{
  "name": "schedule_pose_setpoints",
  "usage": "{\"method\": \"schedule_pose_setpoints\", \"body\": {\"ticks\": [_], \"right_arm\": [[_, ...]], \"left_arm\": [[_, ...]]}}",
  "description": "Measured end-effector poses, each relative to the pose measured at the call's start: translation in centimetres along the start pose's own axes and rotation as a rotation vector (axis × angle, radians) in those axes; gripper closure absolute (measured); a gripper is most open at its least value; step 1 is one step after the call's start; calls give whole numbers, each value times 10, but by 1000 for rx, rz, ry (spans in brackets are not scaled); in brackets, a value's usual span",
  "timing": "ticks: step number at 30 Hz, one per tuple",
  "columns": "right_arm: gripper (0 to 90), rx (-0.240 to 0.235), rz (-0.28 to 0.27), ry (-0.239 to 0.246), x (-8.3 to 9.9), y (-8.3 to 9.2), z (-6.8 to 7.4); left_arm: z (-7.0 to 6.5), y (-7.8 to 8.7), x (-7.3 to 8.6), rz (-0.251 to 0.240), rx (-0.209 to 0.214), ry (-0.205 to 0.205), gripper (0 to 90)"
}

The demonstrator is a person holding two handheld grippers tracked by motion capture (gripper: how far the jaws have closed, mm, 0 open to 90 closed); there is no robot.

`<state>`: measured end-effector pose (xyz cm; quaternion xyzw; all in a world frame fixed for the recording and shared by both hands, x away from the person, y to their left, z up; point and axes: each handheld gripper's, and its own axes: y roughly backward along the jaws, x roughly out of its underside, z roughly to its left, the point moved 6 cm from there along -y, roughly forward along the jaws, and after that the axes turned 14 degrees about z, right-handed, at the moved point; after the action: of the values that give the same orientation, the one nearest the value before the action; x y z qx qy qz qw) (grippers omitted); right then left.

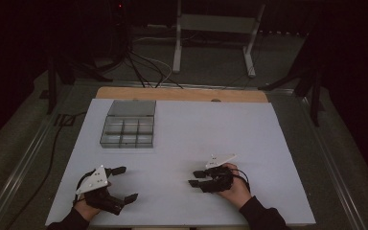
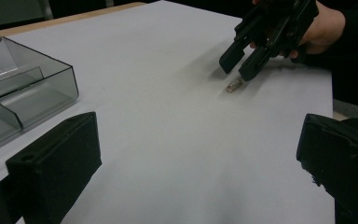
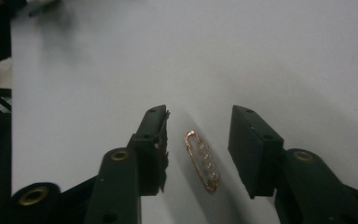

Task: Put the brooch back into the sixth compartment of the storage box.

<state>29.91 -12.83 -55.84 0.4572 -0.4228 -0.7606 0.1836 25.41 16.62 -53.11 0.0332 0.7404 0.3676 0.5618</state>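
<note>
Between the narrowed jaws of the right claw (image 3: 198, 154), a beaded pin (image 3: 202, 161) is seen lying flat, untouched; slippage on the smooth surface (image 3: 261, 56) is judged likely. The left claw (image 1: 122, 184) is held wide.

A clear grey compartment box (image 1: 128, 130) (lid raised at the back) sits on a white table sheet (image 1: 220, 124), far left.

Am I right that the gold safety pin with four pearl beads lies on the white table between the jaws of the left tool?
Not quite: the gold safety pin with four pearl beads lies on the white table between the jaws of the right tool, untouched, as the right gripper view shows.
</note>
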Motion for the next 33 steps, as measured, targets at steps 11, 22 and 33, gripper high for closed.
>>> {"method": "schedule_pose_setpoints", "body": {"ticks": [11, 22, 33], "right_arm": [[705, 55, 51, 53, 3, -6, -1], [854, 62, 88, 67, 1, -10, 4], [859, 31, 56, 43, -7, 2, 10]], "left_arm": [[1, 0, 1, 4, 0, -1, 11], [0, -1, 1, 7, 1, 1, 11], [0, 0, 1, 7, 0, -3, 11]]}}
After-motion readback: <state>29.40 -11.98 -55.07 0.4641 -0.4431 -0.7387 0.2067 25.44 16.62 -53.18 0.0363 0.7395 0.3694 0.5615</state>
